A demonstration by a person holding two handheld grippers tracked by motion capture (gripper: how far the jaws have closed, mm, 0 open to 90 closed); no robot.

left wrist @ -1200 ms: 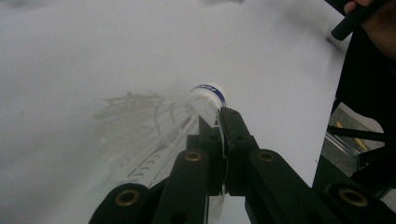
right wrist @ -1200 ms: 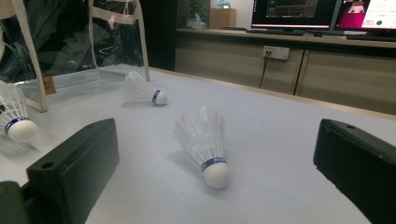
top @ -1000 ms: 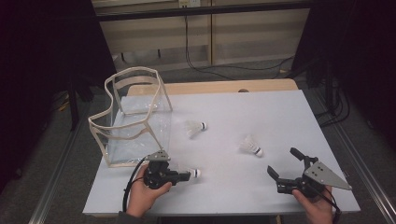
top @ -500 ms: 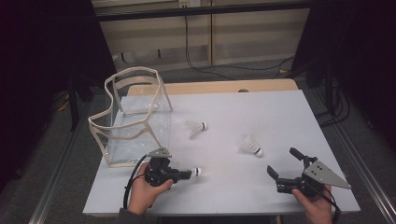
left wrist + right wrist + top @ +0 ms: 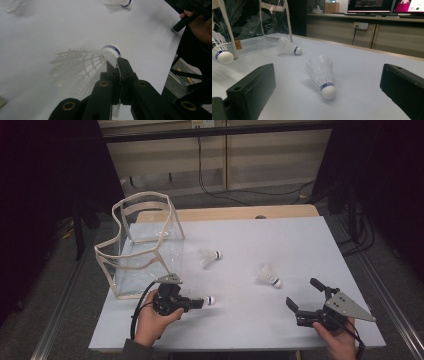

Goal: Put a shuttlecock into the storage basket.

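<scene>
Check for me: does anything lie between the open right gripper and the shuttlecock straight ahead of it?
No. In the right gripper view the white table is bare between the right gripper and the nearest shuttlecock; the high view agrees.

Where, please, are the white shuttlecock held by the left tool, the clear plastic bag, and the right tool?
White shuttlecock in left tool [image 5: 111, 50], left gripper view, its cork.
Clear plastic bag with beige trim [image 5: 146, 251], high view, its front wall.
Right tool [image 5: 305, 296], high view, between its open tips.
</scene>
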